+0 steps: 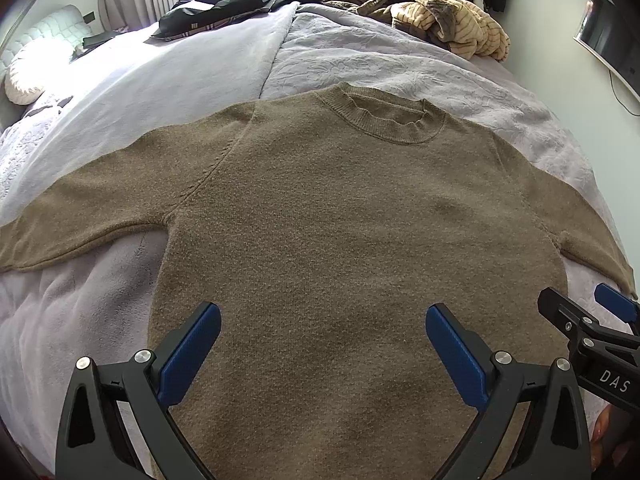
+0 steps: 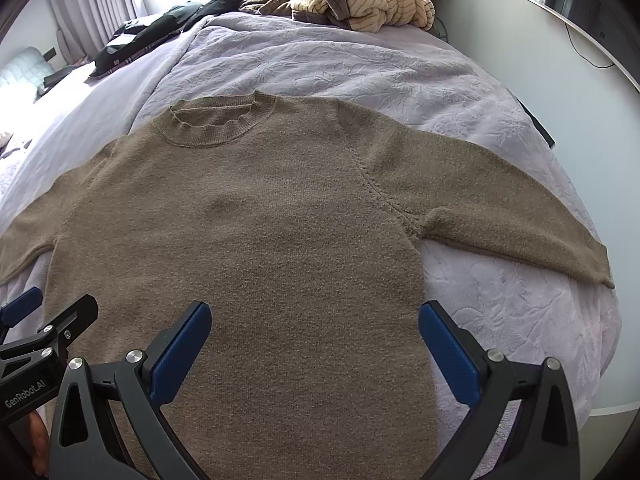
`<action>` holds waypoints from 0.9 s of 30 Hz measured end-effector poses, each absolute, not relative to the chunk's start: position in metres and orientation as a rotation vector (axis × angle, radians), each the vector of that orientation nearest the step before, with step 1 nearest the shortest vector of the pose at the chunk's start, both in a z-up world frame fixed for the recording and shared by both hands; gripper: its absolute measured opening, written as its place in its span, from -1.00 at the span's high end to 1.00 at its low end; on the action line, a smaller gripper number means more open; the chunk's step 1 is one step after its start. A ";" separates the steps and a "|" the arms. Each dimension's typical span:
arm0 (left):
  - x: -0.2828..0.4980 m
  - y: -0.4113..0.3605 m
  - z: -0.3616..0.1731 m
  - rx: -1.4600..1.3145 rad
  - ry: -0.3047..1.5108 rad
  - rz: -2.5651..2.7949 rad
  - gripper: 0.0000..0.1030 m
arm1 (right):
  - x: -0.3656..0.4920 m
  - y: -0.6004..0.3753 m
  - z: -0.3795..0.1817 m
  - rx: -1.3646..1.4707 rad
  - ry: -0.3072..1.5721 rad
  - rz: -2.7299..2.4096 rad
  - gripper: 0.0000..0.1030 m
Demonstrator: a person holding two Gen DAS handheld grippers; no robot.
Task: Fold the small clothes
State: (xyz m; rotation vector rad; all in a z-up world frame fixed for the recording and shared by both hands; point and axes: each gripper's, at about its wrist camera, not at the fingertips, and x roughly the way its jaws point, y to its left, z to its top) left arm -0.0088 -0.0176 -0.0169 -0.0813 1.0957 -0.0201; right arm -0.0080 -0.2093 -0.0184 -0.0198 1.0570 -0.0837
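Nearest, the left tongs (image 1: 323, 354) are seen spread wide and empty above the lower body of the brown sweater (image 1: 340, 248), and the right tongs (image 2: 314, 350) are likewise spread wide with nothing between them, held just beside the left over the same hem region. The sweater is laid flat, front up, on the lavender bedspread (image 2: 328, 64) of the bed, with both sleeves stretched out to the sides and the ribbed collar (image 1: 384, 118) pointing away. It is judged to be a soft, light, limp knit that will sag and drape when lifted, with a fuzzy surface unlikely to slip from the blue pads; a hold is best taken at a sleeve cuff (image 2: 600, 268) or at the hem corners, so that a sleeve can be brought across the body. Farther off, a heap of striped tan clothes (image 2: 372, 4) and some dark garments (image 1: 240, 4) are piled at the far edge of the bed. No containers are seen.
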 end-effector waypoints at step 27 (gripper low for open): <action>-0.010 -0.018 -0.020 -0.083 1.099 -0.016 -1.00 | -0.008 -0.205 -0.021 -0.008 1.068 -0.072 -1.00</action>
